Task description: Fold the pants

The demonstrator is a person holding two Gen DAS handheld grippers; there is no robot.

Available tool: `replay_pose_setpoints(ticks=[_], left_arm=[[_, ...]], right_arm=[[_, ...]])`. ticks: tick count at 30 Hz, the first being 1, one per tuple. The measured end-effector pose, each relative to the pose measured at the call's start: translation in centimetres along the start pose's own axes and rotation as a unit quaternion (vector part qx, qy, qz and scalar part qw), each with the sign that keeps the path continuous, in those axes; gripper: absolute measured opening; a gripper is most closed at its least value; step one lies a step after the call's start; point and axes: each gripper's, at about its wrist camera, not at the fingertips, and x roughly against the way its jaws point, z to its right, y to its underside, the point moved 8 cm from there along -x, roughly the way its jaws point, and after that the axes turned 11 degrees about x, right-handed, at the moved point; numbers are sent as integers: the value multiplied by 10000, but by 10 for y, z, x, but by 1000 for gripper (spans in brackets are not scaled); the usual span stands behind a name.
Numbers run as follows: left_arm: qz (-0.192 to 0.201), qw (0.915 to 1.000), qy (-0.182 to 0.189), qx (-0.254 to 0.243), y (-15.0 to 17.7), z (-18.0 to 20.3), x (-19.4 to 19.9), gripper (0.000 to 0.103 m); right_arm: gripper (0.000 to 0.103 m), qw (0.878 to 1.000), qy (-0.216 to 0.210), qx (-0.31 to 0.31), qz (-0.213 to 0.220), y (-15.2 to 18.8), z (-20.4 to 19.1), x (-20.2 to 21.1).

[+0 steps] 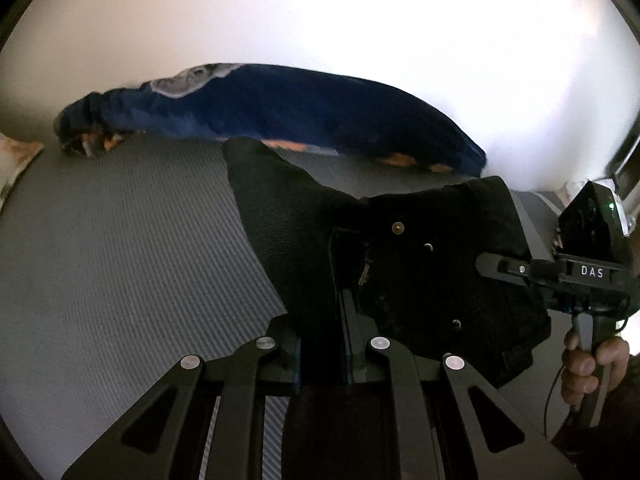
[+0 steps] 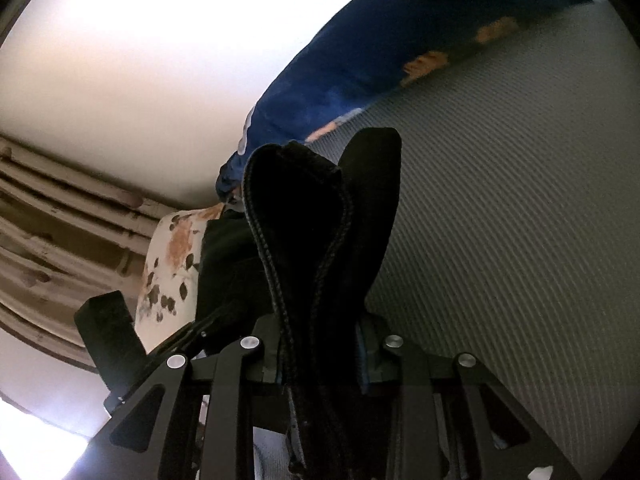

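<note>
Pants [image 1: 420,264], black stitched denim, pinched by left tongs [image 1: 324,344], right tongs [image 2: 320,364].

Grey ribbed mattress cover [image 1: 120,248], blue patterned bolster [image 1: 280,104] along the white wall [image 1: 320,12], floral pillow [image 2: 176,256].

I counted one pair of black pants [image 1: 420,264], one blue pillow [image 1: 280,104], one grey striped mat [image 1: 120,240], my two grippers, left [image 1: 320,312] and right [image 2: 320,344], one hand [image 1: 592,364].
</note>
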Motion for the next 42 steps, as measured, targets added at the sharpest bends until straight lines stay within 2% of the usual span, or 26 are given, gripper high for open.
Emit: replay_pose_setpoints(ticks=[6,10,11,12,13,15,16,19,22,26,30,35,37,42], left_arm=[[30,10000,-38,-32,-32,-20,-31,15],[-176,9993,-332,-94,-27,-39,-64,21],[-242,9982,-548,-52,-21,-50,-73,31],[-296,9975,-644,17,-16,-59,-79,40],[-344,9971,-672,73,-11,-65,-82,44],[-206,9973,-674,210,-4,-76,-82,63],[-143,9968,-737,261,-1,-80,-80,67],[-122,9965,-738,370,6,-83,-72,70],[-61,9941,-1029,340,14,-81,-58,70],[259,9886,-1481,110,23,-73,-26,71],[590,9830,-1739,-6,38,-62,13,76],[877,9780,-1890,-24,63,-51,55,80],[994,9778,-1845,48,74,-47,71,80],[1328,9713,-1970,57,96,-39,106,80]], right_arm=[[25,9995,299,141,18,-24,9,-25],[27,9947,966,361,-20,-21,30,-38],[28,9910,1265,436,-79,-16,39,-41],[36,9876,1481,507,-122,-12,45,-42],[44,9833,1711,595,-171,-6,52,-43],[48,9806,1836,664,-158,-1,59,-44],[49,9802,1854,686,-101,1,60,-41],[53,9775,1982,722,-69,7,60,-34],[61,9654,2420,970,-83,14,57,-25],[62,9507,2856,1209,31,18,28,-14],[78,9352,3194,1505,257,31,-8,6],[87,9232,3343,1815,537,60,-58,26],[92,9187,3411,1904,586,71,-72,30],[98,9083,3539,2085,789,99,-99,42]])
